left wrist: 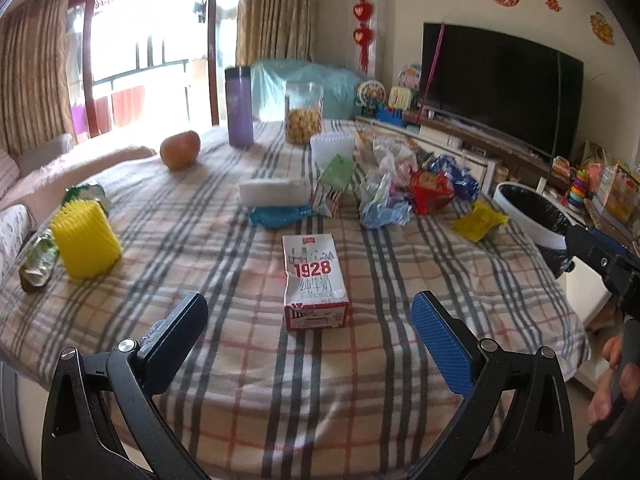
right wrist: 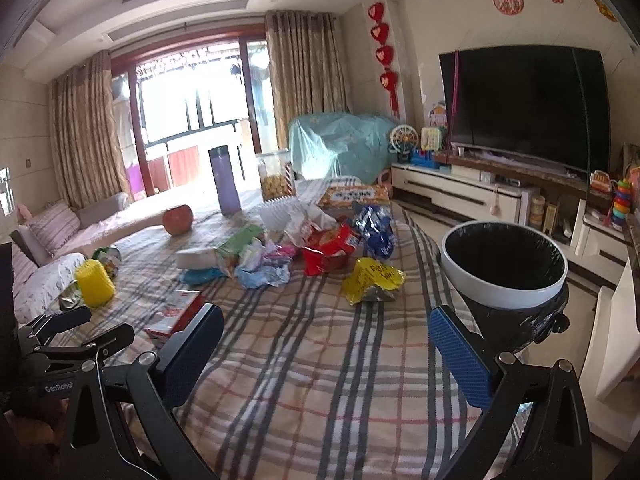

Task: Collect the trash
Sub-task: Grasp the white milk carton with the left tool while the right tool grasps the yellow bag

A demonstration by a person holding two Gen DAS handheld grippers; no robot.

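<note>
A crushed red-and-white milk carton [left wrist: 314, 282] marked 1928 lies on the plaid tablecloth [left wrist: 240, 380], just ahead of my open left gripper [left wrist: 310, 322]. That carton [right wrist: 176, 314] shows at the left of the right wrist view. Beyond it sits a heap of wrappers: a red snack bag [left wrist: 430, 196], a blue bag [left wrist: 456, 174], crumpled plastic [left wrist: 384, 208] and a yellow wrapper [left wrist: 478, 220]. The yellow wrapper [right wrist: 374, 280] lies well ahead of my open right gripper [right wrist: 326, 340], which is empty. A white bin [right wrist: 504, 268] with a black liner stands off the table's right edge.
An apple [left wrist: 180, 150], a purple tumbler [left wrist: 239, 106], a cookie jar [left wrist: 303, 112], a yellow ribbed cylinder [left wrist: 86, 238] and a white block [left wrist: 274, 191] stand on the table. A TV [right wrist: 524, 108] and its cabinet fill the right wall. A sofa [right wrist: 52, 236] runs along the left.
</note>
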